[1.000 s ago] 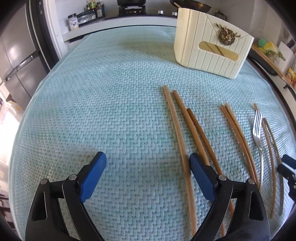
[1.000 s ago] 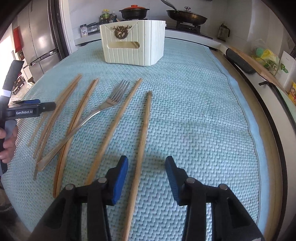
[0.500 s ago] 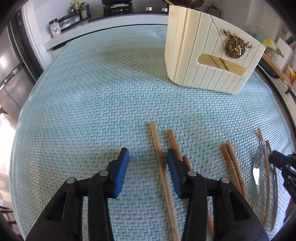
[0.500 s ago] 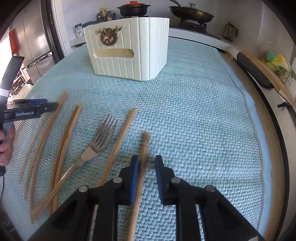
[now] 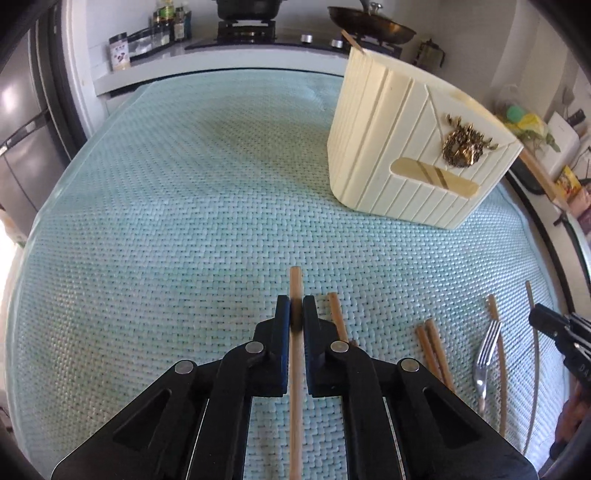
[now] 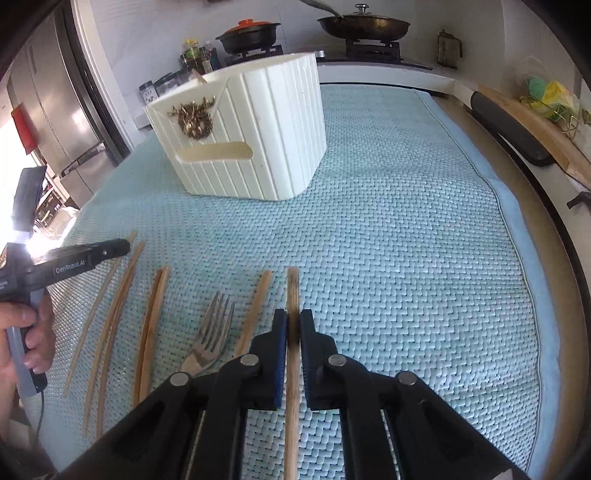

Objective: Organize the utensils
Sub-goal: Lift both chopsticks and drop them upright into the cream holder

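Observation:
My left gripper (image 5: pixel 296 308) is shut on a wooden chopstick (image 5: pixel 295 284), the leftmost of the row on the blue-green woven mat. My right gripper (image 6: pixel 292 323) is shut on another wooden chopstick (image 6: pixel 292 288), the rightmost of the row. A metal fork (image 6: pixel 212 339) lies among several more chopsticks (image 6: pixel 153 314) between the two grippers; the fork also shows in the left wrist view (image 5: pixel 485 354). A cream ribbed utensil holder (image 5: pixel 413 155) with a gold stag emblem stands upright beyond the row, and shows in the right wrist view (image 6: pixel 255 136) too.
The mat (image 6: pixel 406 240) covers the table. Its right edge meets a wooden rim (image 6: pixel 554 266). A stove with a pan (image 6: pixel 364 26) and a pot (image 6: pixel 251 35) stands behind. A fridge (image 6: pixel 55 110) is at the left. Spice jars (image 5: pixel 147 37) line the back counter.
Both grippers moved forward along the chopsticks toward the holder. Their jaws went from wide open to closed, each on a chopstick.

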The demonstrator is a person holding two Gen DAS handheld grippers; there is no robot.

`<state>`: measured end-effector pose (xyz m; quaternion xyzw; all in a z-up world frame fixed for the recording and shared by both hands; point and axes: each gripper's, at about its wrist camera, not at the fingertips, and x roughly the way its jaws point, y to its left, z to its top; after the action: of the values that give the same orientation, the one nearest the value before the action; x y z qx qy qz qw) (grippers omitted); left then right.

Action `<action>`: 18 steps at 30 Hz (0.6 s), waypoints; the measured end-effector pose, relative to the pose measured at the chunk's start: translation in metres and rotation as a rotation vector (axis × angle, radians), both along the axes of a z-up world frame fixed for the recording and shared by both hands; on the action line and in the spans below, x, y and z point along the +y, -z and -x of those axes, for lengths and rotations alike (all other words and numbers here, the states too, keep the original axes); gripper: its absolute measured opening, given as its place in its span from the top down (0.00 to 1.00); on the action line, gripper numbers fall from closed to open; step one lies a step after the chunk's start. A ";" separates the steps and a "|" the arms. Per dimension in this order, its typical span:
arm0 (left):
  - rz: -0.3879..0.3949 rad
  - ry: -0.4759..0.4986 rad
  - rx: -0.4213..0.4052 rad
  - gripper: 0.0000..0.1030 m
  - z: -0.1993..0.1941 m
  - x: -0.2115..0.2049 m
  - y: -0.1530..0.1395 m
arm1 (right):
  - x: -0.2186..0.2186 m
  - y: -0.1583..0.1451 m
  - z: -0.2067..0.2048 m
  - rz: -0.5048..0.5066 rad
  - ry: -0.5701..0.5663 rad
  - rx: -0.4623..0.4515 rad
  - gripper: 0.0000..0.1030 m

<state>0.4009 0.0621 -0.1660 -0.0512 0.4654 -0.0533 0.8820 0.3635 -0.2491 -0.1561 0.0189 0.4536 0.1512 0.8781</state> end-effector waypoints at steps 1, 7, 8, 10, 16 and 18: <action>0.011 -0.003 -0.020 0.95 0.005 0.003 -0.008 | -0.001 -0.008 0.003 -0.011 0.002 -0.014 0.93; 0.059 0.012 -0.165 0.95 0.046 0.013 -0.075 | -0.007 -0.063 0.030 -0.085 -0.005 -0.132 0.93; 0.066 0.016 -0.190 0.95 0.061 0.009 -0.087 | -0.009 -0.073 0.035 -0.096 -0.008 -0.154 0.93; 0.086 0.021 -0.231 0.95 0.077 0.013 -0.107 | -0.009 -0.094 0.047 -0.115 -0.016 -0.204 0.93; 0.134 0.025 -0.329 0.96 0.109 0.024 -0.144 | -0.007 -0.139 0.081 -0.141 -0.037 -0.325 0.93; 0.144 0.024 -0.352 0.96 0.115 0.024 -0.152 | -0.006 -0.149 0.088 -0.141 -0.032 -0.358 0.93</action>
<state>0.2863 0.0862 -0.0144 -0.0983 0.2995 -0.1052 0.9432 0.2751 -0.2551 -0.0071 0.0462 0.2788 0.1973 0.9387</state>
